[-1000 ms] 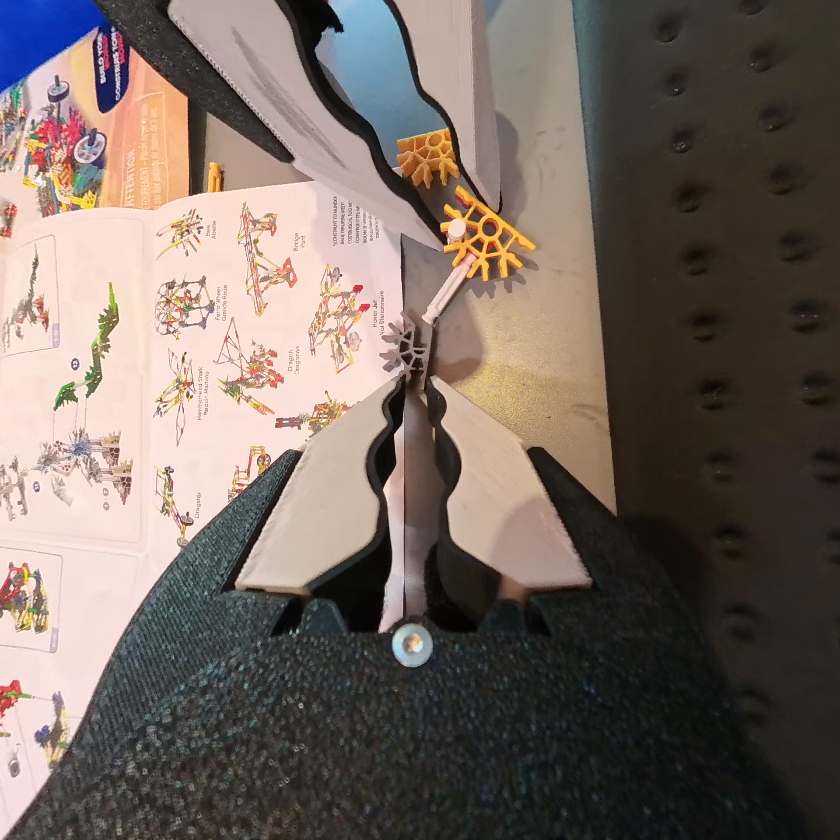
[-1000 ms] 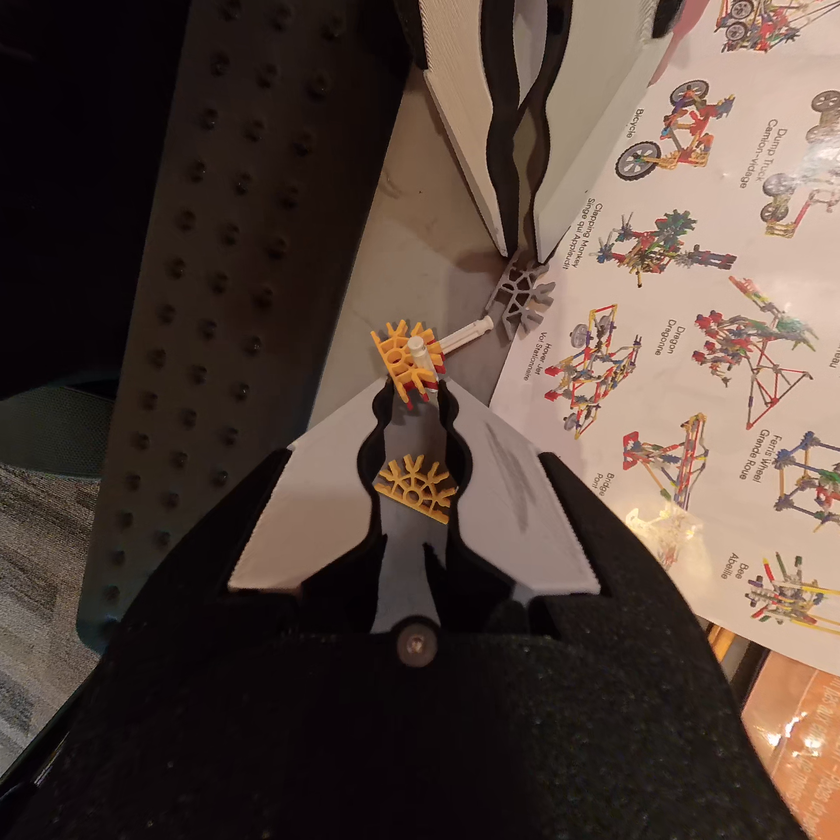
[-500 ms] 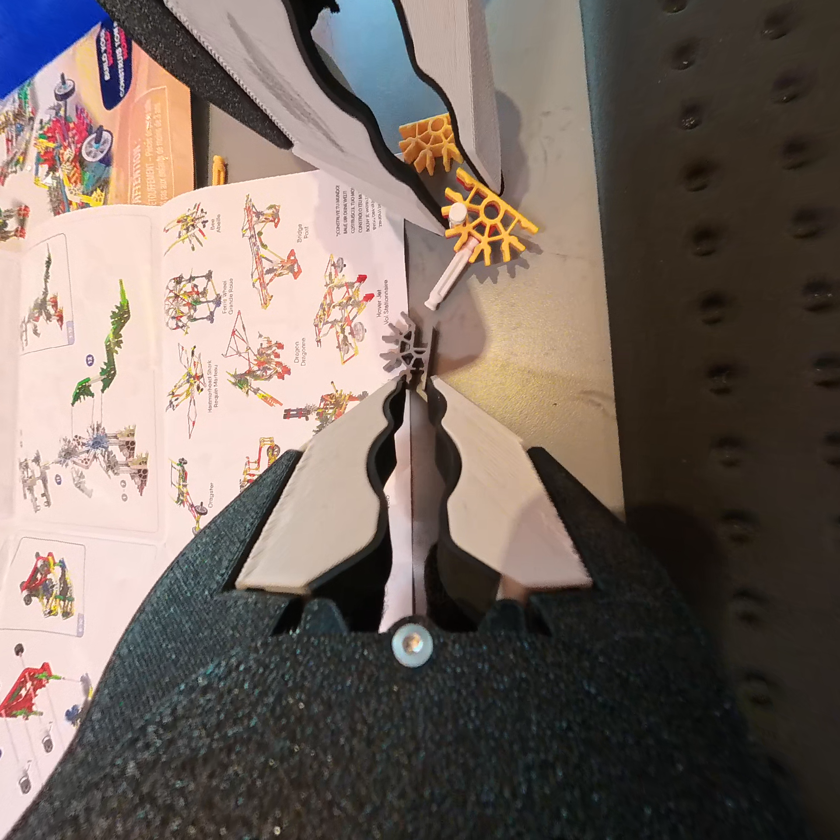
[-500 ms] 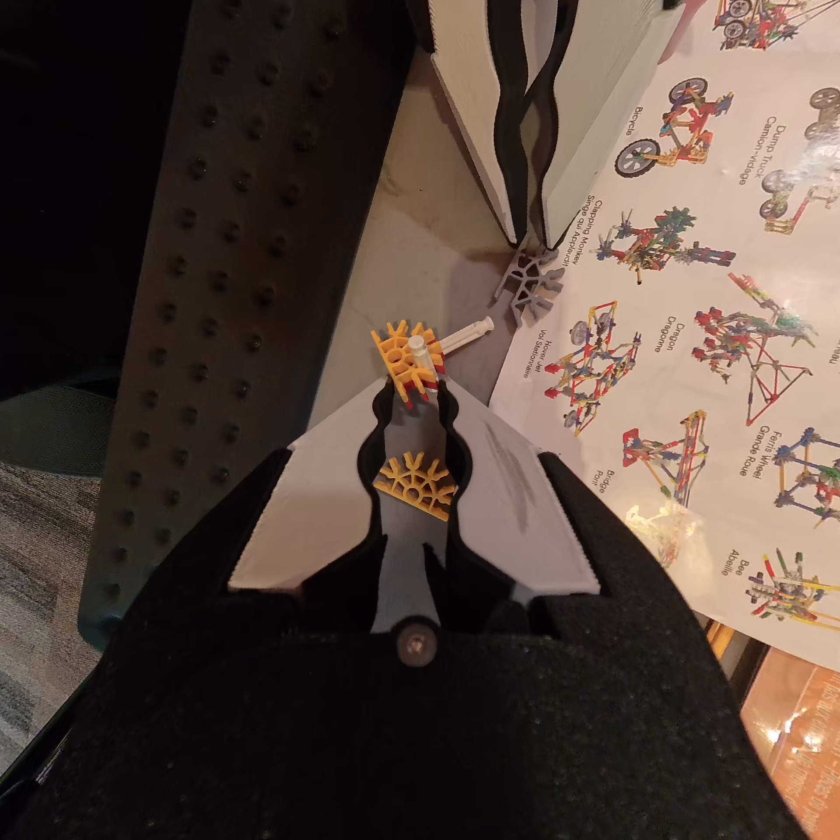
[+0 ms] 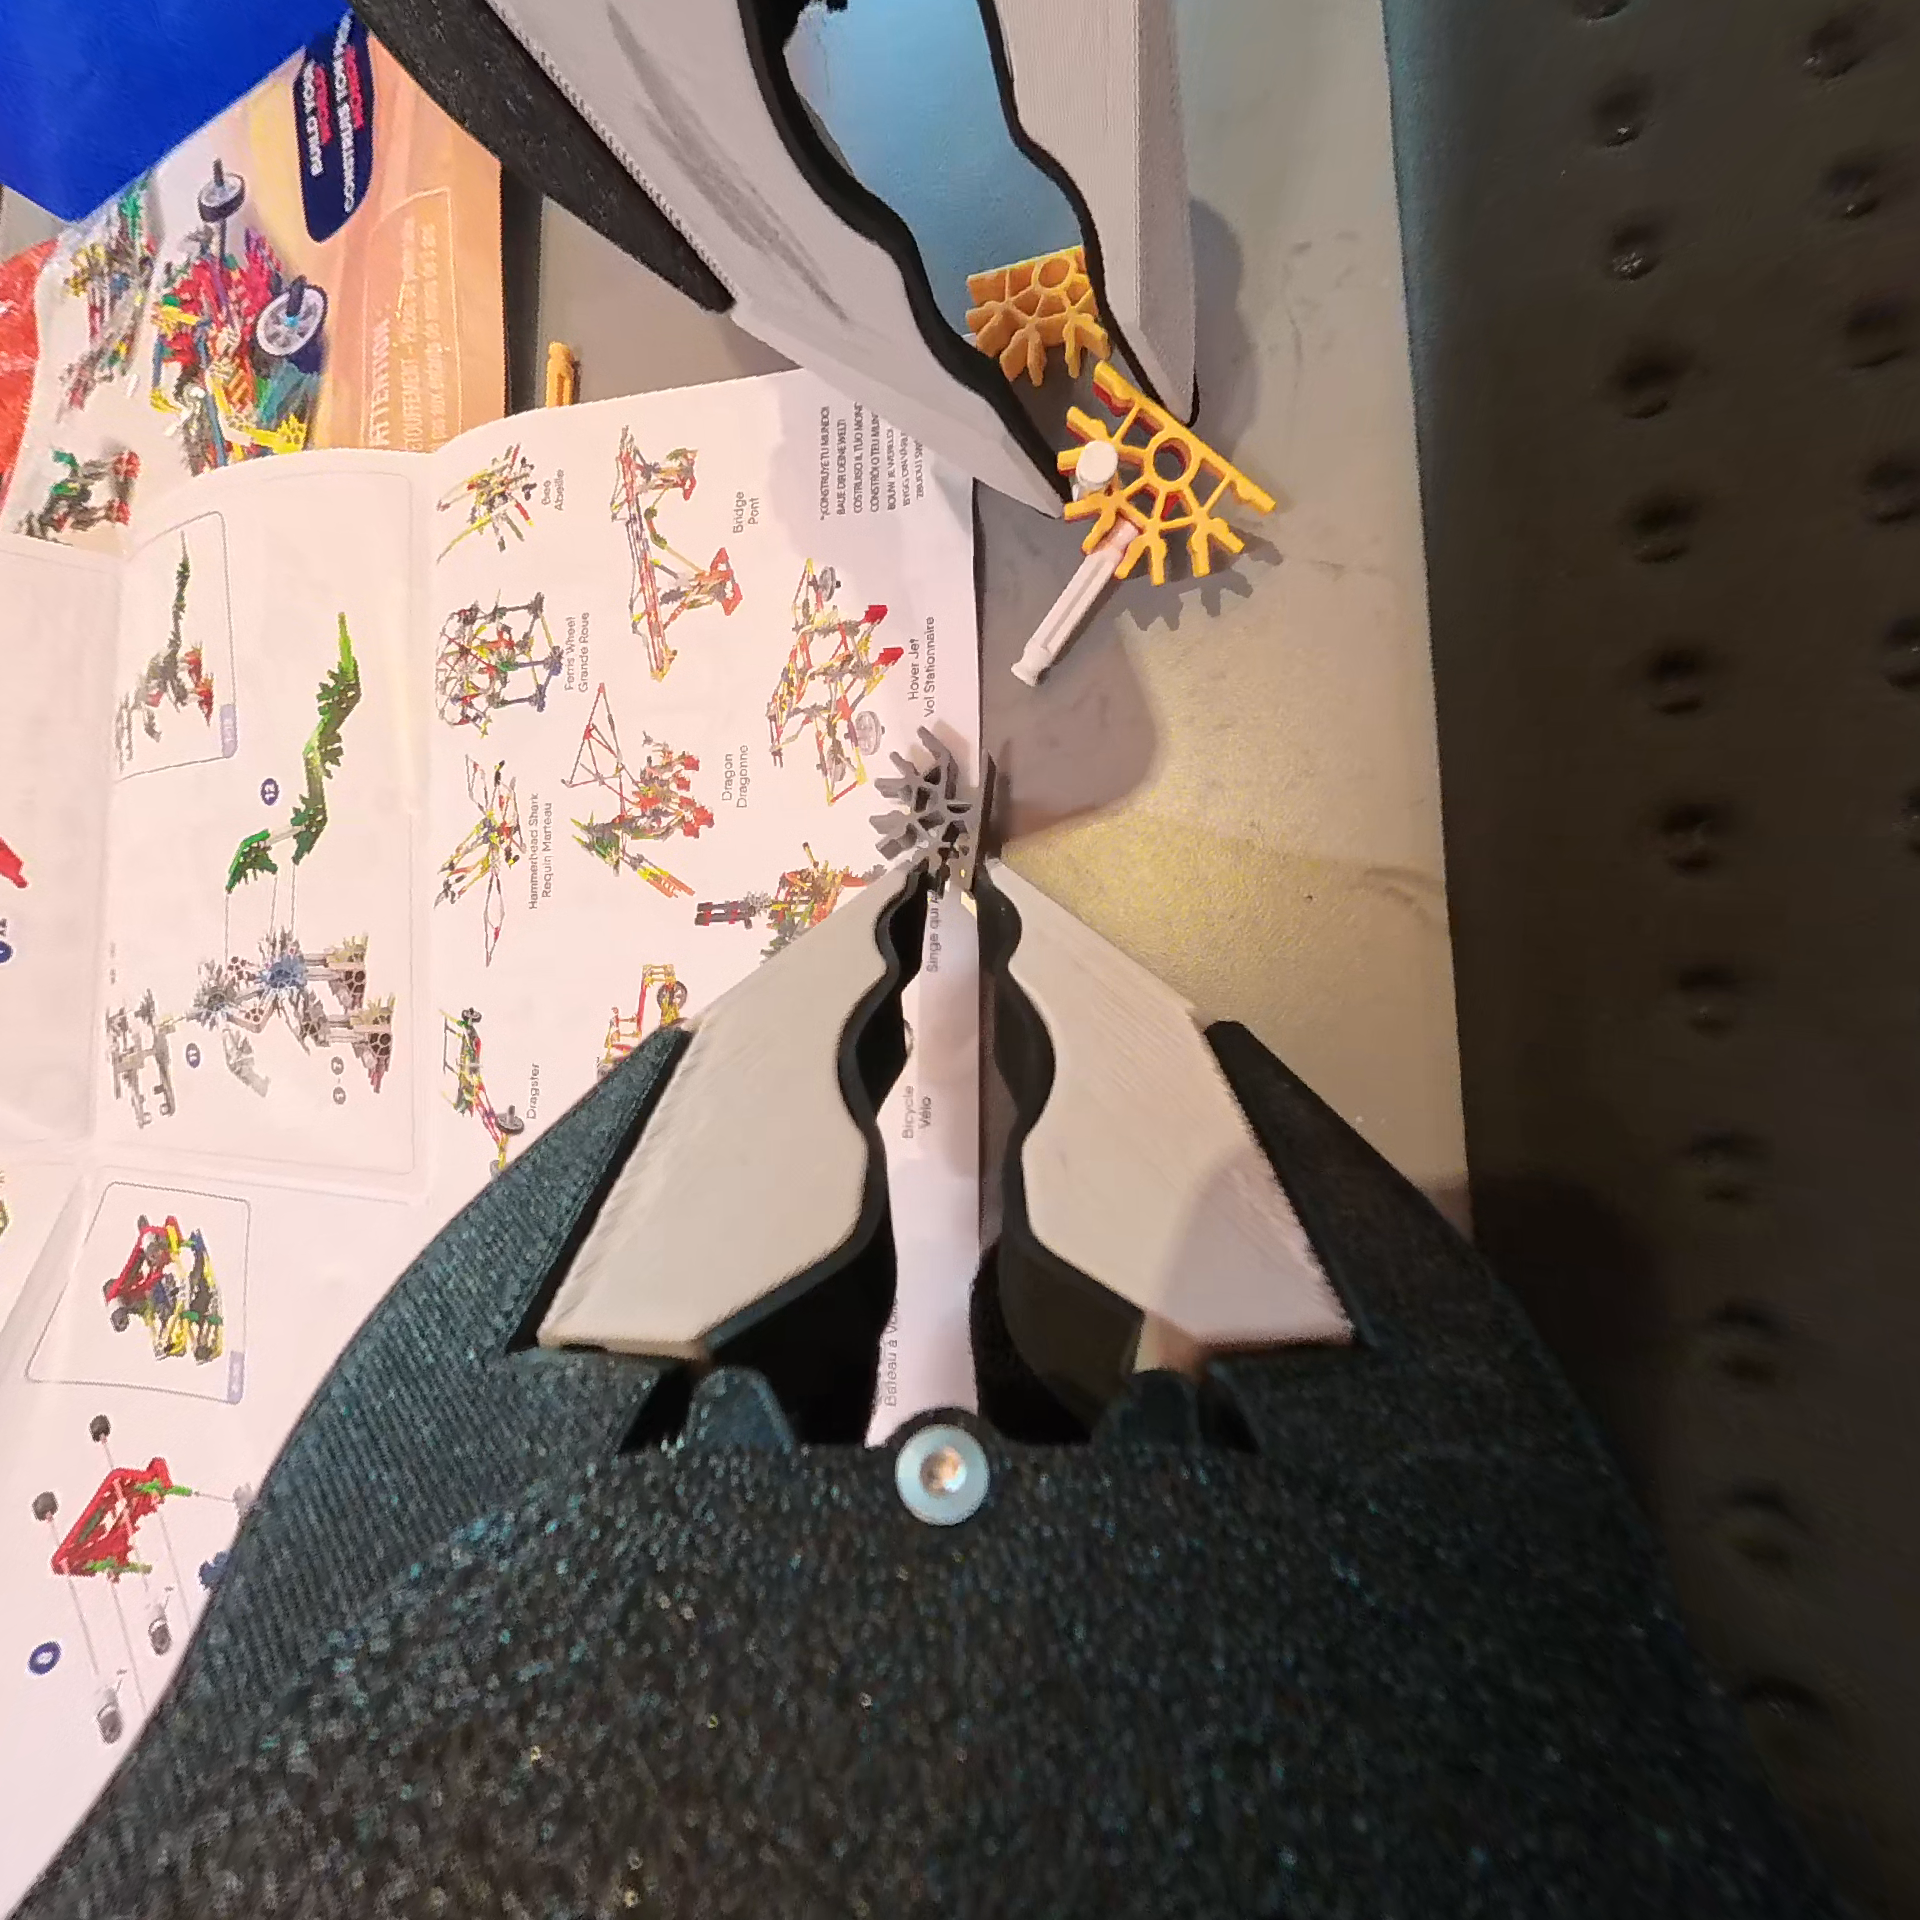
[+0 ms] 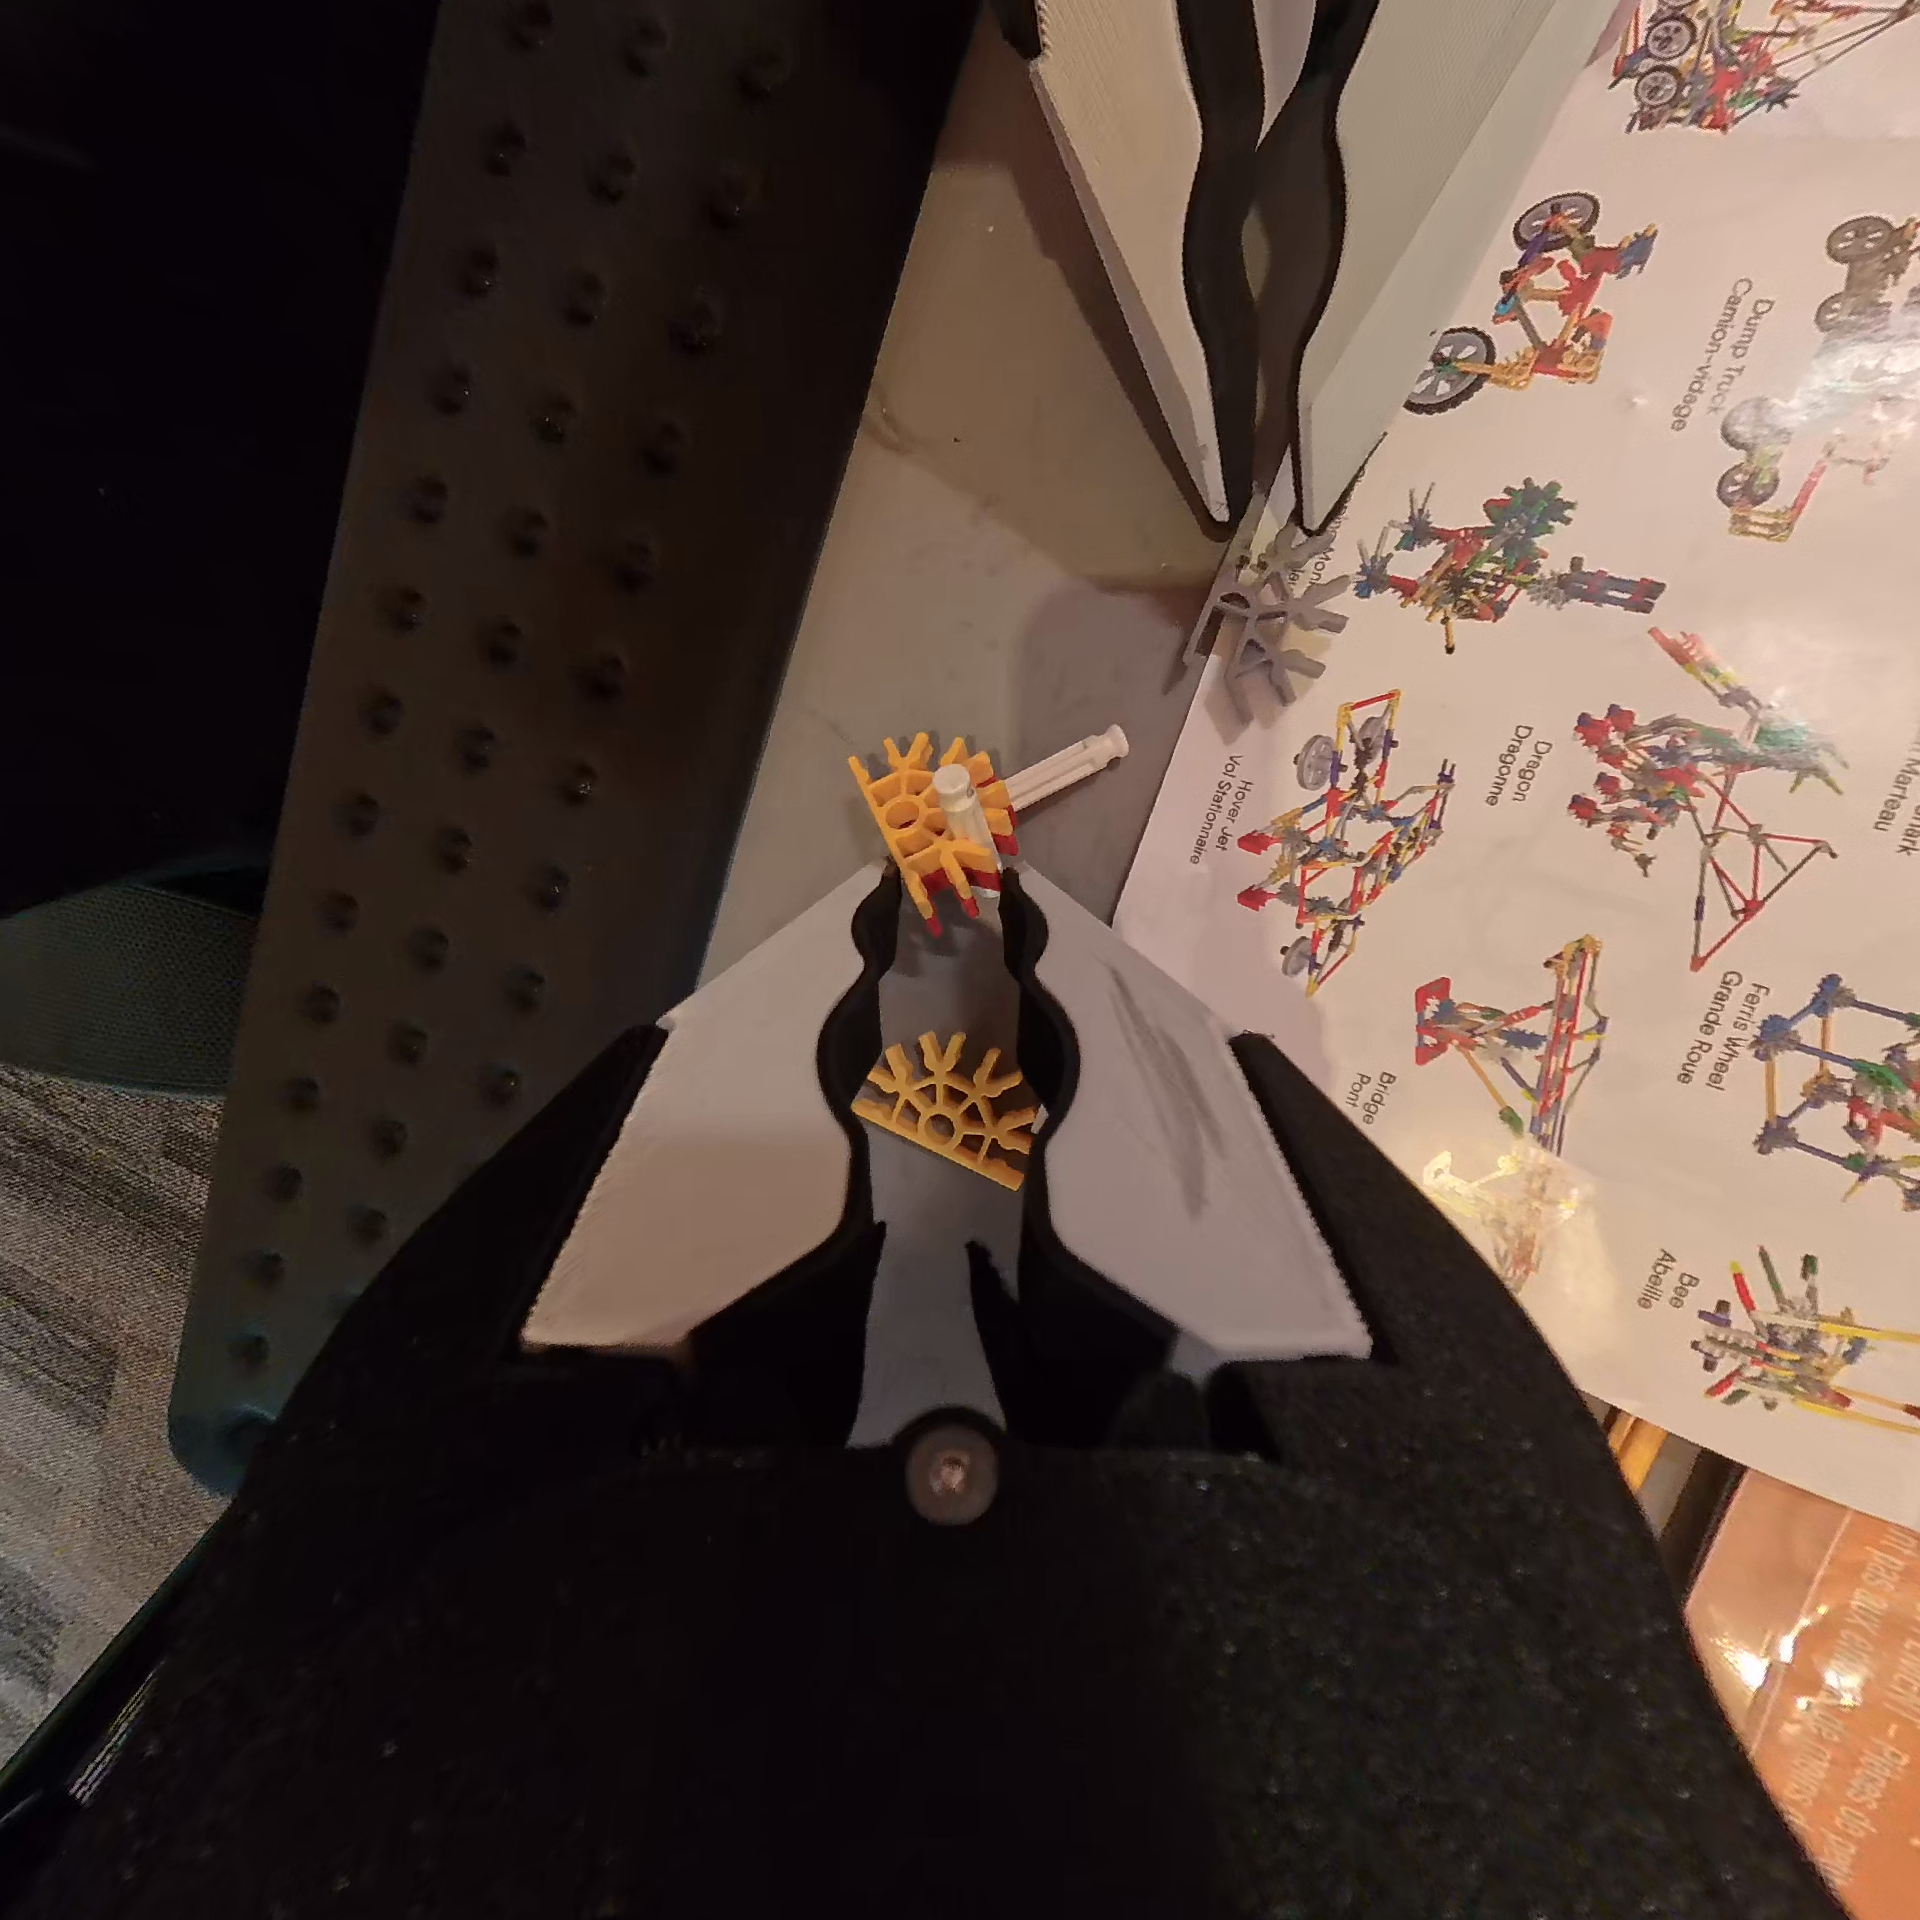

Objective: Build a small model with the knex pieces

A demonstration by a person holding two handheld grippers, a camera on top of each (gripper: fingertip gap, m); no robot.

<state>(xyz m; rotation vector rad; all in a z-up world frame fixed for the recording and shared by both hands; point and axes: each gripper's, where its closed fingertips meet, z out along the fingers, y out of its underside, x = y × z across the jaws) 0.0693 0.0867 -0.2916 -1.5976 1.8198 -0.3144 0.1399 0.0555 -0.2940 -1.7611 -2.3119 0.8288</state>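
My left gripper (image 5: 951, 883) is shut on the edge of a grey snowflake connector (image 5: 925, 810) at the instruction sheet's corner. It also shows at the top of the right wrist view (image 6: 1262, 514) with the grey connector (image 6: 1262, 623). My right gripper (image 6: 940, 883) is shut on a yellow-and-red connector stack (image 6: 914, 821) that carries two white rods; one white rod (image 6: 1070, 774) points toward the grey connector with a gap between them. That stack (image 5: 1158, 488) shows in the left wrist view too. A loose yellow connector (image 6: 951, 1101) lies on the table under my right fingers.
An unfolded instruction sheet (image 5: 520, 831) covers the table beside the grippers. A printed toy box (image 5: 312, 260) lies beyond it. A black studded mat (image 5: 1662, 935) borders the narrow grey table strip (image 5: 1247, 935). Carpet (image 6: 94, 1195) shows past the mat. One gripper's finger ends stand about 8 cm off the other's.
The grey connector touched the white rod's end a second ago. Now it is apart from the rod; my left gripper has drawn back with it. The right gripper has stayed still.
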